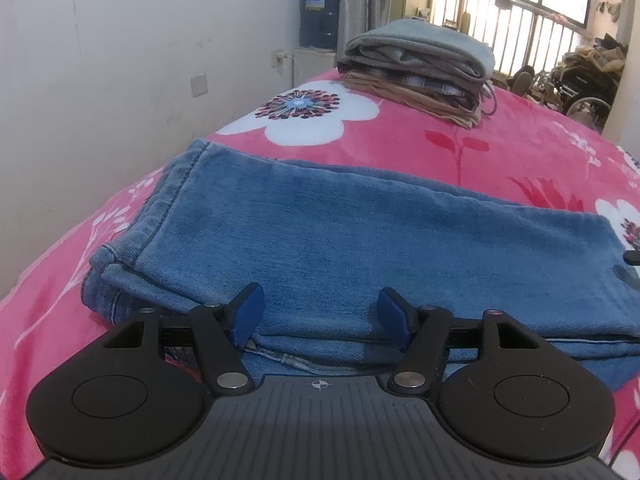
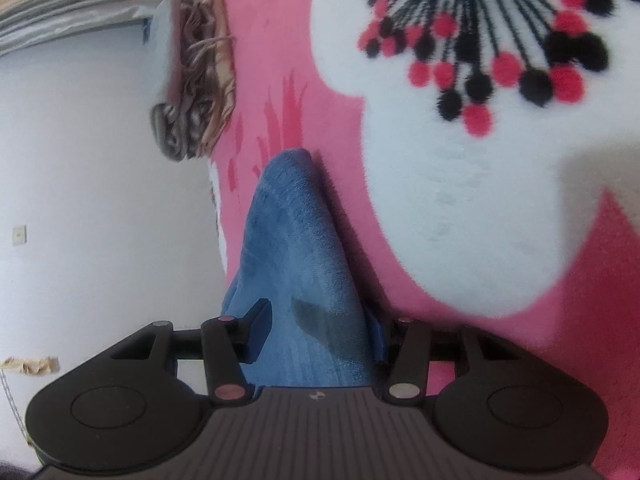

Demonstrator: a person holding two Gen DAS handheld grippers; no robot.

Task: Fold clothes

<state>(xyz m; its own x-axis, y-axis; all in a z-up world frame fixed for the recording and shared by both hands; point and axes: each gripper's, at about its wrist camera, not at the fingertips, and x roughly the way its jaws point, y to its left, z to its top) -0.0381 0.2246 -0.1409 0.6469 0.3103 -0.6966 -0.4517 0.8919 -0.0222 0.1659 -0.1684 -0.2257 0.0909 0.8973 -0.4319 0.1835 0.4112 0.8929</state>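
Folded blue jeans (image 1: 360, 232) lie across the pink flowered blanket (image 1: 460, 140). My left gripper (image 1: 320, 316) is open, its blue pads (image 1: 250, 312) standing apart just above the jeans' near edge, holding nothing. In the right wrist view, turned on its side, my right gripper (image 2: 320, 328) is open with its jaws either side of the jeans' folded end (image 2: 300, 260); one fingertip goes under the fabric. Its tip shows at the right edge of the left wrist view (image 1: 632, 257).
A stack of folded clothes (image 1: 420, 68) sits at the far end of the bed, also in the right wrist view (image 2: 196, 92). A white wall (image 1: 100, 80) runs along the left. A blue water jug (image 1: 320, 14) and a window railing (image 1: 520, 28) stand beyond.
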